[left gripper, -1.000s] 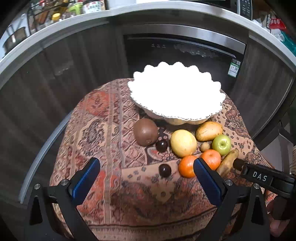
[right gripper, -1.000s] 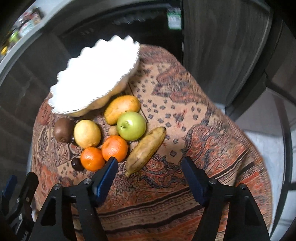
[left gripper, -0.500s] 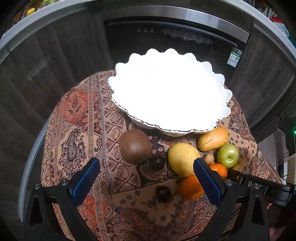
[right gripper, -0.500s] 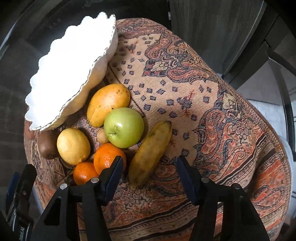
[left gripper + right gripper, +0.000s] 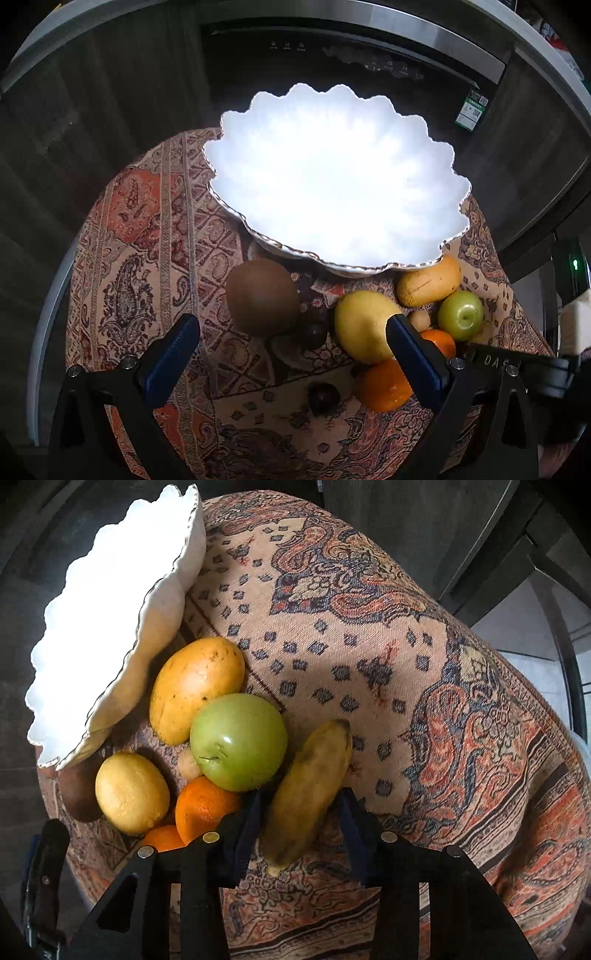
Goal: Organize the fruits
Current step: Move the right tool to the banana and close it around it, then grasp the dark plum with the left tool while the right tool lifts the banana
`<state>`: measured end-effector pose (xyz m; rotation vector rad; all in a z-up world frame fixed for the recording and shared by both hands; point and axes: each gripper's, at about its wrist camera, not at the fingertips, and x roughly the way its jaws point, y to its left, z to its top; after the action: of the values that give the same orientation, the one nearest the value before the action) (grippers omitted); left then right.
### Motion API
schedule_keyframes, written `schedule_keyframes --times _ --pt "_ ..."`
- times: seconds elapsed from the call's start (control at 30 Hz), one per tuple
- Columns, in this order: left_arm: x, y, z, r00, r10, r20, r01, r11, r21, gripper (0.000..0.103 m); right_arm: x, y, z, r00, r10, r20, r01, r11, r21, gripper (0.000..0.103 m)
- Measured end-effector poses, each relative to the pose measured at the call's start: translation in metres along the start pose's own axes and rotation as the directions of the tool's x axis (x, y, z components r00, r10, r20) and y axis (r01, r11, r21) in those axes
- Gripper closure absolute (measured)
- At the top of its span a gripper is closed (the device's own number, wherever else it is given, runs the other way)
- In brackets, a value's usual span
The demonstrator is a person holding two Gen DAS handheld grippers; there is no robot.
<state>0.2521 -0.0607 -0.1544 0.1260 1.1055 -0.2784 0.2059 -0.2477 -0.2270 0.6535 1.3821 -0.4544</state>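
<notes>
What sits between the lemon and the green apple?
A small pale round fruit lies between the lemon and the green apple, with an orange just below the gap; the right wrist view shows it best.

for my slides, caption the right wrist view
Right claw straddling a banana beside the fruit pile and white bowl.

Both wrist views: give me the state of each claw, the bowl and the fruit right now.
Right claw: fingers either side of the banana, closing; contact unclear.
Left claw: open, holding nothing.
Banana: lying on the cloth.
White bowl: upright, no fruit visible inside.
Green apple: on the cloth, stem sideways.
Mango: beside the bowl.
Kiwi: on the cloth.
</notes>
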Motion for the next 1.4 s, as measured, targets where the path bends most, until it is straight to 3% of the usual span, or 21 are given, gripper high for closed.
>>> schedule_keyframes --times 0.43,0.83,1.13,1.4 --pt "-0.002 0.0 -0.011 1.0 0.005 -0.017 -0.006 1.0 -0.014 0.001 -0.005 -0.006 0.006 1.0 0.01 0.028 -0.008 0.998 -0.059 0.068" --pt "-0.022 -0.013 -0.044 1.0 -0.007 0.005 0.007 1.0 -0.004 0.001 -0.05 -0.02 -0.027 0.986 0.042 0.16 -0.01 0.981 -0.195 0.071" --pt "-0.005 -0.016 -0.071 1.0 0.012 -0.022 -0.012 1.0 0.01 0.003 -0.059 -0.029 -0.05 0.953 0.013 0.303 0.083 0.95 -0.301 0.072" --pt "0.01 -0.002 -0.066 0.999 0.03 -0.029 -0.03 1.0 -0.009 0.023 -0.063 -0.006 -0.056 0.94 0.019 0.341 0.118 0.919 -0.377 0.072"
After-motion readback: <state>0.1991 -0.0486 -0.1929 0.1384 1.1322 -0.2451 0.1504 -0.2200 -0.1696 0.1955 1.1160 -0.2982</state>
